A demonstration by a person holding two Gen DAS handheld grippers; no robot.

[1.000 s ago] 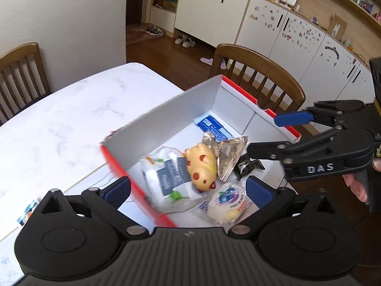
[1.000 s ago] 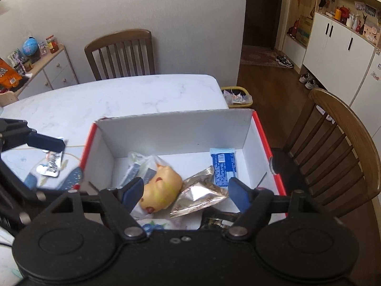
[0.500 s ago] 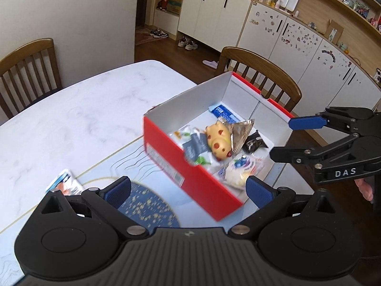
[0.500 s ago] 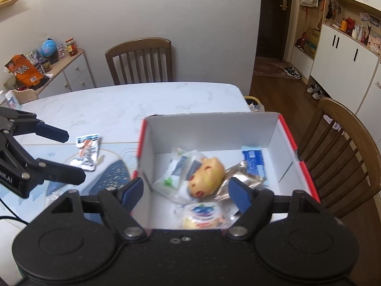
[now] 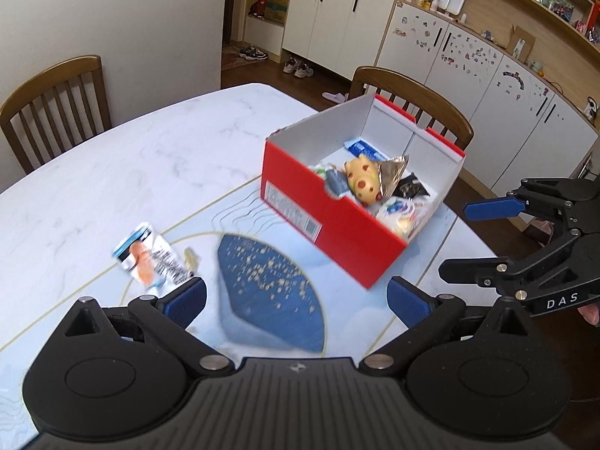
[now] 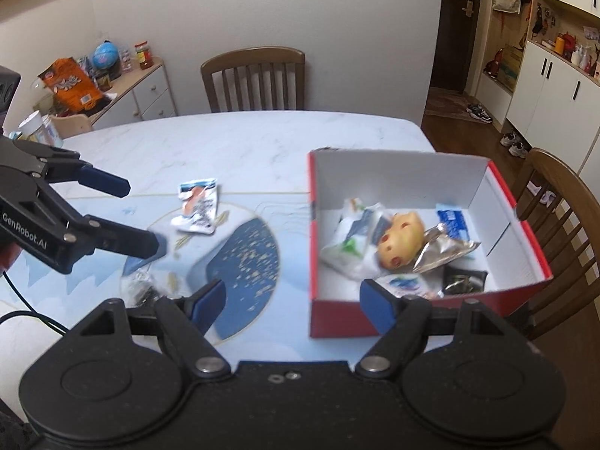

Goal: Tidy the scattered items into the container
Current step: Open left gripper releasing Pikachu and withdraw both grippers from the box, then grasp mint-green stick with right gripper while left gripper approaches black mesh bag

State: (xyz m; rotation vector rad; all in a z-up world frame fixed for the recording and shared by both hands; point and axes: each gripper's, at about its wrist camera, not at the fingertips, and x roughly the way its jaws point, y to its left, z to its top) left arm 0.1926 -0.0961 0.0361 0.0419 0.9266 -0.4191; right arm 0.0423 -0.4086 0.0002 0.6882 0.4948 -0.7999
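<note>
Grippers: left gripper (image 5: 296, 298) and right gripper (image 6: 290, 305) both spread wide, empty.
Change: both have withdrawn from the red box (image 5: 330, 225).
Remaining: snack packet (image 6: 197, 206) on table, outside box.
Implication: collect it next.

Both views are fisheye cameras riding on the hand-held grippers, looking forward and downward along their own fingers, which fill the bottom of each frame. The left wrist view faces across the table (image 5: 112, 157) toward the box (image 5: 330, 221) at centre right, with cabinets behind. The right wrist view looks from the other side, with the box (image 6: 412, 315) at lower right. Both share the box, the packet (image 5: 150, 258) (image 6: 197, 206) and the blue mat (image 5: 270, 292) (image 6: 240, 262), from fairly near.
</note>
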